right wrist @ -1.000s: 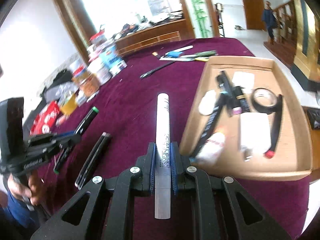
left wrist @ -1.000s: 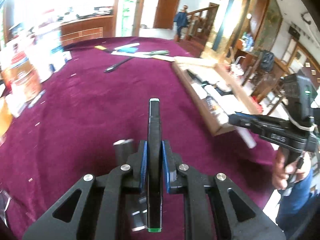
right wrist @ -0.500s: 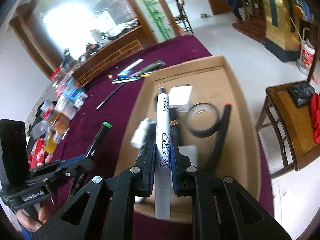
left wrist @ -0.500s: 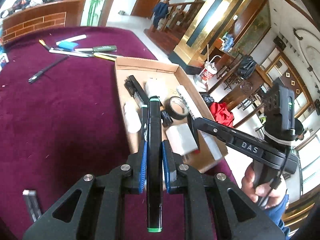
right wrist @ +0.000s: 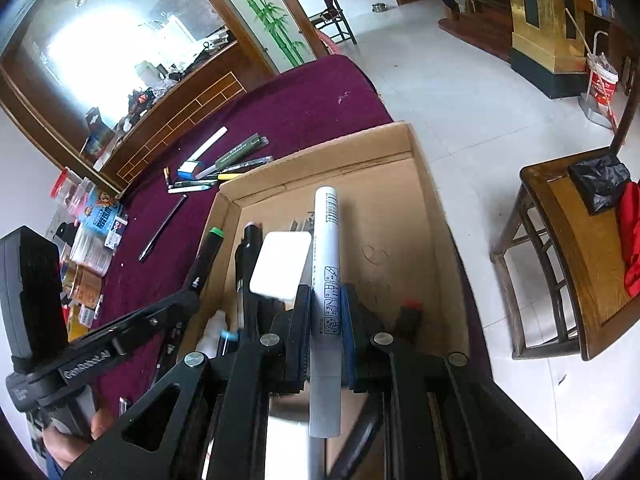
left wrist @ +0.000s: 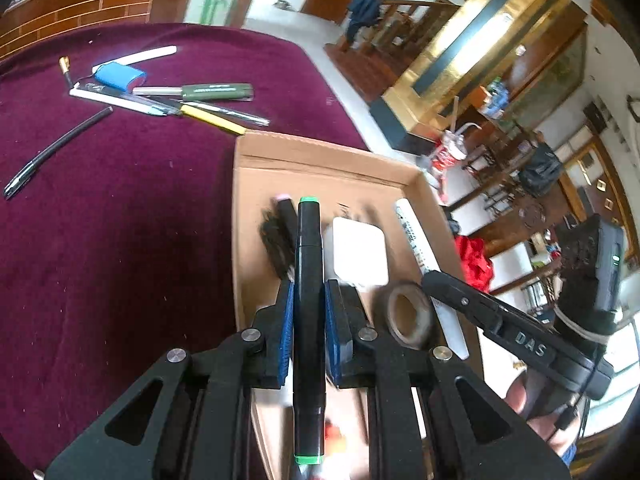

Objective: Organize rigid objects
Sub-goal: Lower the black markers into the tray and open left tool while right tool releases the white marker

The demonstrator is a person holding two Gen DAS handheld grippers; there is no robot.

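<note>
Both tongs loaded. Left gripper is clamped tight on a black marker with green end caps; blue pads press its barrel mid-length, and the tip points ahead over the box. Right gripper is clamped the same way on a white marker with printed icons and a barcode near the tip, also over the box.

Box is a shallow cardboard tray, open on top, sitting at the edge of the maroon cloth. In the right view its far half is bare cardboard and clear; the near half is crowded.

Contents: white pad, black pens, tape roll. The left view alone shows the tape roll clearly. In it the right gripper comes in from the right with the white marker lying just beside the roll. The right view alone shows a red-capped item at the near side and a chair beyond the box's right wall.

Loose pens lie on the cloth past the box's far wall, well apart from both grippers.
</note>
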